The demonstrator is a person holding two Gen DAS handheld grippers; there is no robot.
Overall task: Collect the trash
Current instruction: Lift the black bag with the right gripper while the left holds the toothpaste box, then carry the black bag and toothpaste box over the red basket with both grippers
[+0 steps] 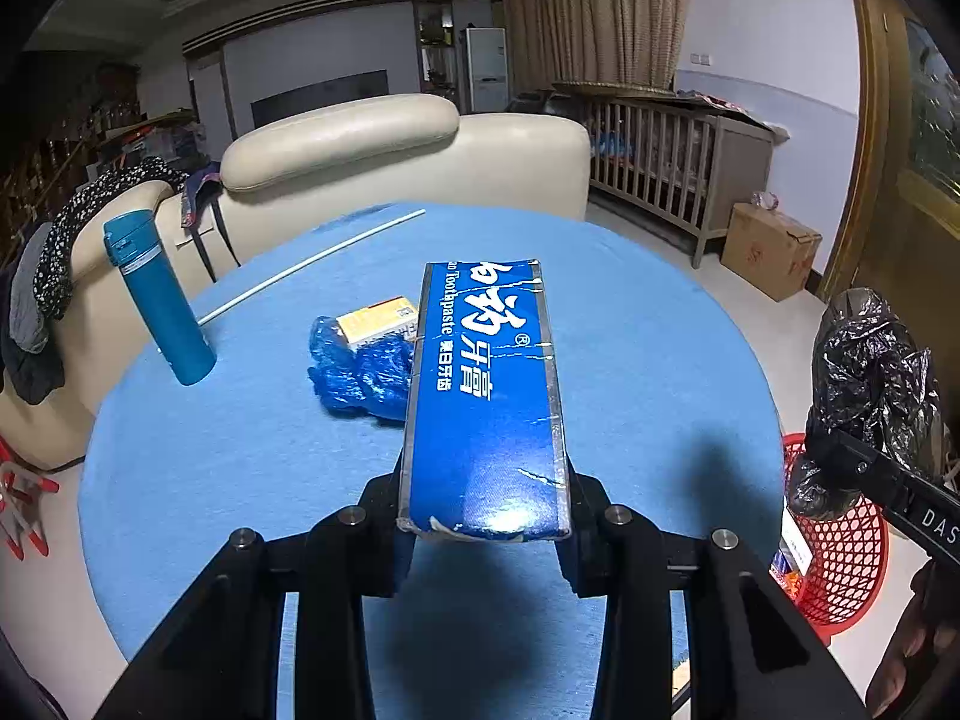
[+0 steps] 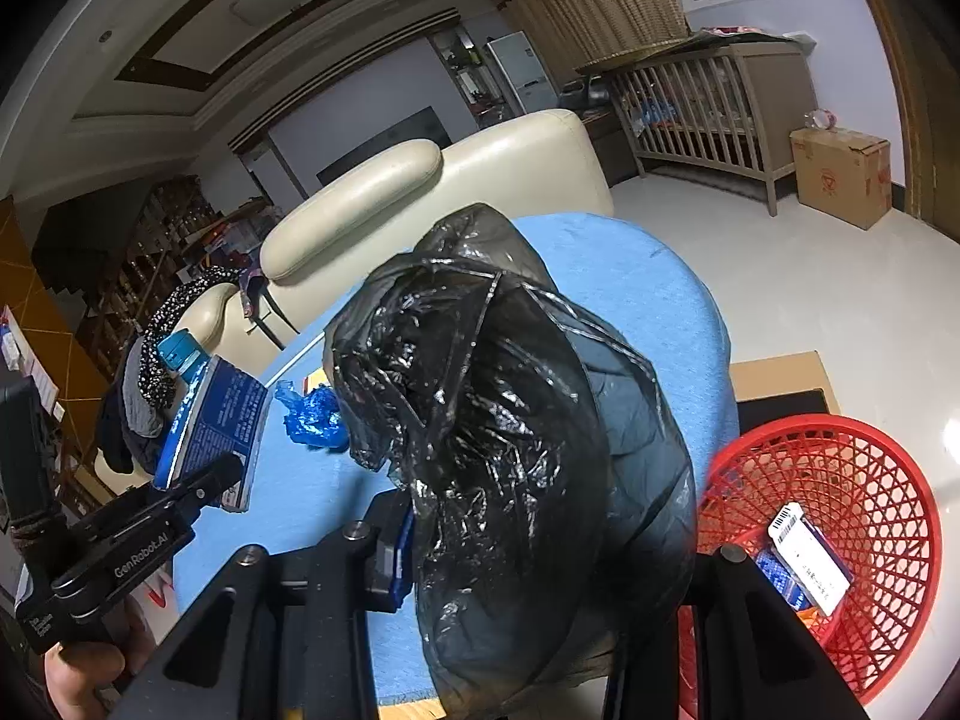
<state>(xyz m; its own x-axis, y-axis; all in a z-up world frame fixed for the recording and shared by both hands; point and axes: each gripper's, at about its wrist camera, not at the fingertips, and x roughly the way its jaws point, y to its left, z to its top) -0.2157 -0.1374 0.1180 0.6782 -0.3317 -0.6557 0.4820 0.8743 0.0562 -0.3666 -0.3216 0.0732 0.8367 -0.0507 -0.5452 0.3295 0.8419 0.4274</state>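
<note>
Blue cardboard toothpaste box (image 1: pixel 486 402), light and crushable, rides pinched by its near end in the left gripper (image 1: pixel 483 531), while the right gripper (image 2: pixel 540 576) clamps a limp, slippery black plastic bag (image 2: pixel 510 420) beside the red mesh basket (image 2: pixel 888 480).

From the right wrist I can't see my right gripper's (image 2: pixel 540 576) fingertips: the black bag (image 2: pixel 510 420) covers them and much of the surface (image 2: pixel 300 480) behind it. The basket (image 2: pixel 840 570) is cut by the gripper frame and, in the left view, by the right gripper. The box (image 1: pixel 486 396) hides part of the blue wrapper (image 1: pixel 354 372). The small print on the box is too small for me to read.
</note>
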